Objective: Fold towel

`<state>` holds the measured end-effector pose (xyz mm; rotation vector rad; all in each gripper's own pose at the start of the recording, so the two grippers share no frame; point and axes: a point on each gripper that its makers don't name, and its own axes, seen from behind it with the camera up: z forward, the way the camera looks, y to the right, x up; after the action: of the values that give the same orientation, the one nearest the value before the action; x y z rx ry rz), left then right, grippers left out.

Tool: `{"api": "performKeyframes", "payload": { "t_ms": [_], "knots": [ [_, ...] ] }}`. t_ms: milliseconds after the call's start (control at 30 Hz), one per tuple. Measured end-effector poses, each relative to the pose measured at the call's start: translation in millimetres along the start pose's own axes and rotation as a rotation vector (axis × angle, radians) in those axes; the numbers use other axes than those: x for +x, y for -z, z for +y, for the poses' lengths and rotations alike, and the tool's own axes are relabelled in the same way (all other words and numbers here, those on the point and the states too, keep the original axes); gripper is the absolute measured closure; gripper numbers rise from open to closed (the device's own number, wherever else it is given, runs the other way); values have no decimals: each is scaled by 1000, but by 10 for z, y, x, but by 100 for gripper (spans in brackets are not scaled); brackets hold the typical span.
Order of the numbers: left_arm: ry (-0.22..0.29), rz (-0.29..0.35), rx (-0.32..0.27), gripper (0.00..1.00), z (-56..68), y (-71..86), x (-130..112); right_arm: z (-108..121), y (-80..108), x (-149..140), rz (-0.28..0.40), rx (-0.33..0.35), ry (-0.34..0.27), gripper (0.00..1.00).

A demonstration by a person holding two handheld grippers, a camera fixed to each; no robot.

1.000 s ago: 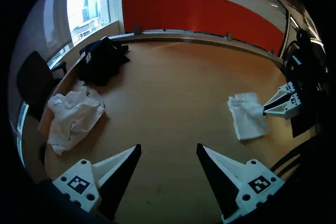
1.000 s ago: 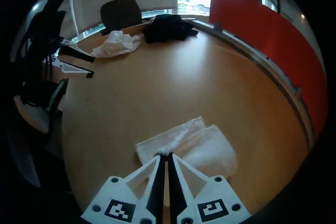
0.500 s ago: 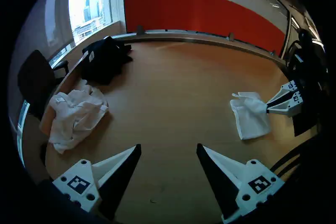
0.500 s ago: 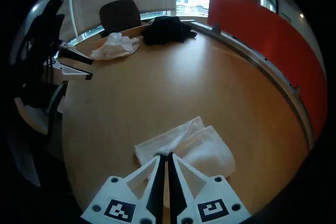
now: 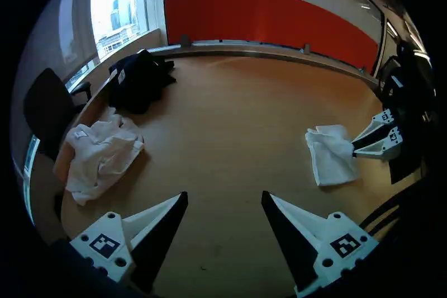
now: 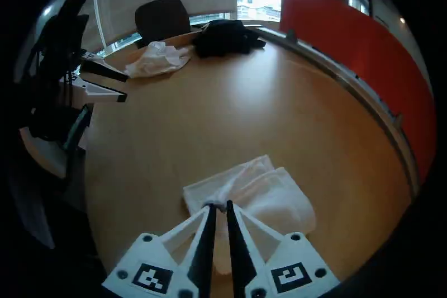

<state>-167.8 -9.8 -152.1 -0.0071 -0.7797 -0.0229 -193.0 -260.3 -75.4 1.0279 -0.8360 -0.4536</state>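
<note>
Right gripper (image 6: 219, 206) nearly pressed together, thin slit between the fingers, tips at the near border of the towel (image 6: 257, 192). Pinching cloth or just touching it: cannot tell. Towel white, folded into a small thick rectangle with a ridge along the middle, flat on the table (image 6: 223, 119), close to the edge on the right gripper's side.

Left gripper (image 5: 223, 197) spread wide, fingers low over bare wood by the near edge in the left gripper view, well apart from the towel. Same spread visible from the right gripper view, out at the table's left edge there.

Bare wood across the whole middle of the table, between both grippers and the far clutter.

Farther out, right at the edge on the left gripper's side: crumpled white cloth (image 5: 100, 155). Dark chair (image 5: 47, 108) just beyond that edge. Behind the cloth, near the far corner: black garment (image 5: 137, 77) in a heap, just beside the cloth, touching or not unclear.

Beyond the far edge: red panel (image 5: 268, 18), bright window (image 5: 117, 7) to its left.
</note>
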Motion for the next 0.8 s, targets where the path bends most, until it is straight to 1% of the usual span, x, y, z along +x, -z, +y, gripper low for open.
{"api": "performKeyframes", "payload": {
  "t_ms": [33, 67, 100, 133, 167, 267, 333, 367, 600, 800],
  "knots": [
    [2, 0, 0, 2, 0, 3, -7, -4, -3, -6, 0, 0, -3, 66],
    [5, -1, 0, 2, 0, 5, -14, -8, -5, -12, 0, 1, -6, 55],
    [7, -1, 0, 2, -1, 7, -22, -11, -4, -18, 0, 0, -8, 42],
    [9, -2, 0, 2, -2, 8, -29, -14, -1, -22, 0, 0, -10, 31],
    [11, -3, 0, 2, -3, 9, -35, -16, 1, -27, 1, -1, -12, 23],
    [14, -4, 2, 2, -8, 10, -45, -10, 6, -49, -3, -8, -18, 15],
    [14, -4, 3, 2, -8, 12, -47, 7, 7, -66, -6, -17, -25, 4],
    [14, -4, 4, 2, -8, 12, -48, 15, 7, -74, -7, -21, -28, 0],
    [15, -1, 9, 2, -11, 18, -39, 51, 39, -88, 9, -32, -66, 0],
    [20, 1, 9, 2, -2, 12, -32, 94, 64, -151, 6, -49, -84, 0]
  ]
}}
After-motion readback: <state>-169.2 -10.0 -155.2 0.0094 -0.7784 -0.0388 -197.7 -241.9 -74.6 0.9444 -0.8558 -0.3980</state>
